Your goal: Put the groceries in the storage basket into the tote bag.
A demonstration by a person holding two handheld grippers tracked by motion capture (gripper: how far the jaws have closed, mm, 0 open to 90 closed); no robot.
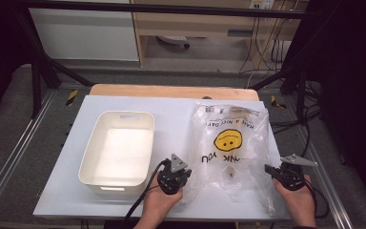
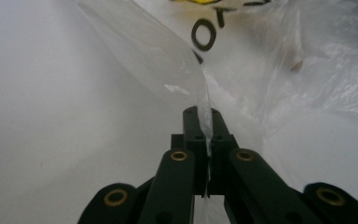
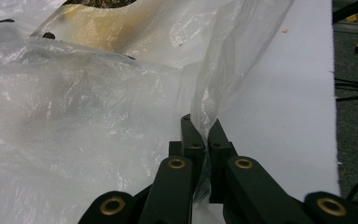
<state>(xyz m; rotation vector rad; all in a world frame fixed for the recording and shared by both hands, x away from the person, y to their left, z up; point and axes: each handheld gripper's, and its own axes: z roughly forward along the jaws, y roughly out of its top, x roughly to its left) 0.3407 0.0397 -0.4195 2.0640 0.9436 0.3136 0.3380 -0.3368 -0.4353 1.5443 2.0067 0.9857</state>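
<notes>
Bench point(image 1: 171, 114) first: a white top on a wooden board, with a white tub point(image 1: 118, 152) standing on its left half, near the front edge, long side running front to back. On the right half lies a clear plastic bag point(image 1: 231, 143), crumpled, printed with a yellow smiley face and black lettering, reaching from the far edge almost to the front one. Something small and brownish shows through the film low in the bag; I cannot make out what it is. At the front edge a person's hands come in, each with a gripper. The left gripper point(image 1: 180, 172) sits between tub and bag, at the bag's near left corner; its jaws are closed on a fold of film that rises taut from between the tips. The right gripper point(image 1: 269, 168) is at the bag's near right edge, jaws likewise pinched on a raised flap of film there.
</notes>
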